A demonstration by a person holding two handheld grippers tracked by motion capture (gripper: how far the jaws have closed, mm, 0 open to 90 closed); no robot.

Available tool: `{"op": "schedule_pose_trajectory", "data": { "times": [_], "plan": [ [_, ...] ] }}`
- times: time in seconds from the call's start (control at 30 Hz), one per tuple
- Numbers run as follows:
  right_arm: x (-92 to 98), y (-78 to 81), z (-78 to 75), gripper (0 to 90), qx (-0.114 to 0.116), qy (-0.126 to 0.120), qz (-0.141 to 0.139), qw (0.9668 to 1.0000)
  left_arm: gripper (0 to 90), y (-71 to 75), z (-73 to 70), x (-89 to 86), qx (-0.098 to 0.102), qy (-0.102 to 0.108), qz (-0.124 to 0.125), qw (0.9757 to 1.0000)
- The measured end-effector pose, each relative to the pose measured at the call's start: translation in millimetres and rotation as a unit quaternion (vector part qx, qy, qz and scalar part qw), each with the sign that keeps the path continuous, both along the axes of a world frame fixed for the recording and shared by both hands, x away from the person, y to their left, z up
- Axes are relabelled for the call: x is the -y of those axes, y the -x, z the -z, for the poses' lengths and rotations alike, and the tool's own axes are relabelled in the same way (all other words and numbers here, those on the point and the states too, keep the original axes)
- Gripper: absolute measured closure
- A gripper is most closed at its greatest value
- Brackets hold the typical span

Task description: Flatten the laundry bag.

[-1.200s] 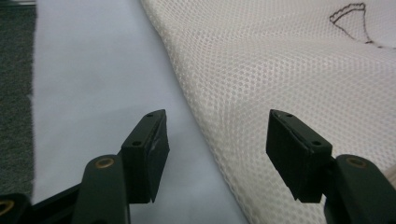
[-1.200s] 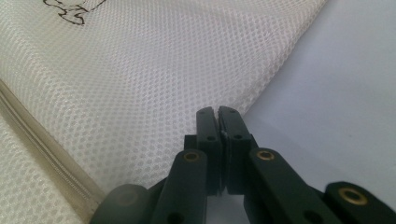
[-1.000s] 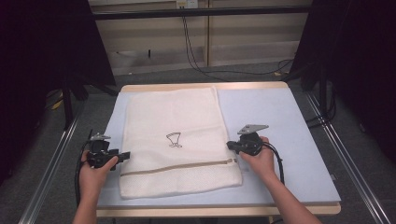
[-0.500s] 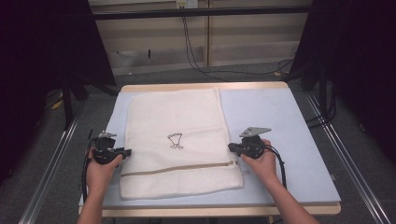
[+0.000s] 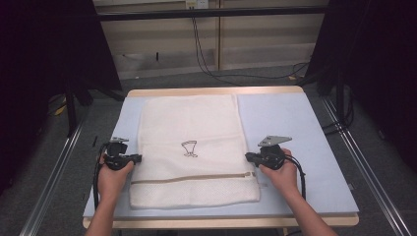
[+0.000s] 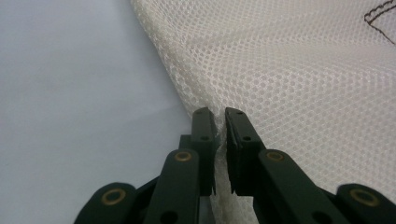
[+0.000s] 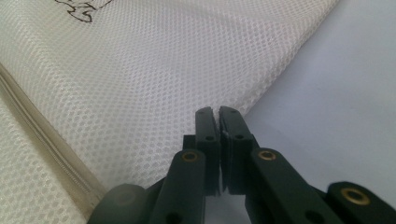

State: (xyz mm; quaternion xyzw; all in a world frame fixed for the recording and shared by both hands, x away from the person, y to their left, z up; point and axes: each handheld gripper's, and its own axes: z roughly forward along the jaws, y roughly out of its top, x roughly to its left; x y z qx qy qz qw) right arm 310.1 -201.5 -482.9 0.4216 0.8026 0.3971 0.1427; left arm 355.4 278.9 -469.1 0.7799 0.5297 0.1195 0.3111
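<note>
flanking mesh bag (image 5: 192,147), cables (image 5: 206,54) behind table (image 5: 295,123)

No readable text, brand or numbers anywhere. Only mark: a small dark line-drawn emblem (image 5: 189,148) printed mid-panel on the white mesh bag (image 5: 162,123) (outline figure, no letters resolvable); its edge shows in both gripper views.

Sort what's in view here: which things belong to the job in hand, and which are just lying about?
In the job:
- white mesh laundry bag, flat on the table
- left claw, pinching the bag's left edge
- right claw, shut at the bag's right edge
- blue table mat beneath

Lying about:
- black cables on the floor behind the table
- dark curtains at both sides
</note>
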Motion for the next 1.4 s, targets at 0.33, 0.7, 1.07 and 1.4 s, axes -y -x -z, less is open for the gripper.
{"op": "schedule_pose_trajectory", "data": {
  "times": [0.33,0.7,1.07,1.4],
  "plan": [
    [20.3,10.9,-2.2,87.0,0.0,0.009,0.01,0.9999,83.0,-2.1,1.1,20.1,0.006,0.017,0.017,0.9997],
    [35.8,14.7,-3.8,86.8,0.001,0.01,0.013,0.9999,83.2,0.5,-2.3,35.1,-0.003,0.008,0.025,0.9996],
    [48.0,20.0,-3.1,86.6,-0.001,0.006,0.025,0.9997,83.8,-1.6,-1.2,45.7,0.008,0.019,0.039,0.999],
    [51.0,22.1,-2.5,86.6,0.001,-0.001,0.027,0.9996,84.4,-0.8,-2.2,46.8,0.002,0.016,0.042,0.999]
  ]
}}
